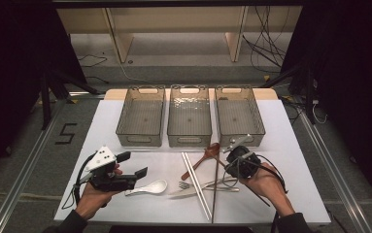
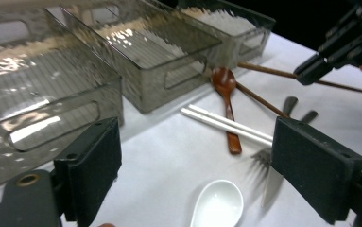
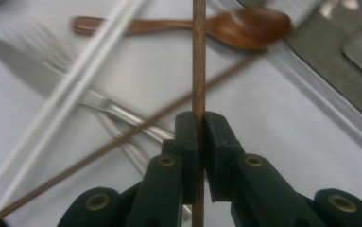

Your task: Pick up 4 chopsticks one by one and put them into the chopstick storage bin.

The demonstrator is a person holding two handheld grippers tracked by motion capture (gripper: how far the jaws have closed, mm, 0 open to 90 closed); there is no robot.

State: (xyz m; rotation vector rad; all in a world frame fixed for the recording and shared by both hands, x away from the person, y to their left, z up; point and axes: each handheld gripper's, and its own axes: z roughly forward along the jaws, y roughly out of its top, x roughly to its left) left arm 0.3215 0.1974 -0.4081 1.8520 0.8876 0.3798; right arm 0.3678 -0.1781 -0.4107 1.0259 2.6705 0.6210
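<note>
My right gripper (image 3: 199, 116) is shut on a thin brown chopstick (image 3: 199, 56), which runs straight up between its pads. In the high view the right gripper (image 1: 229, 158) hovers just in front of the right basket. Under it lie a second brown chopstick (image 3: 98, 149), a wooden spoon (image 1: 205, 155), two white chopsticks (image 1: 196, 184), a fork (image 1: 188, 185) and a knife (image 2: 273, 182). My left gripper (image 1: 132, 164) is held at the left of the table, open, with nothing between its pads. Just beyond it lies a white ceramic spoon (image 1: 149, 188).
Three clear plastic baskets stand side by side at the back of the white table: left (image 1: 141, 141), middle (image 1: 189, 141) and right (image 1: 239, 141). All look empty. Dark floor and metal rails surround the table.
</note>
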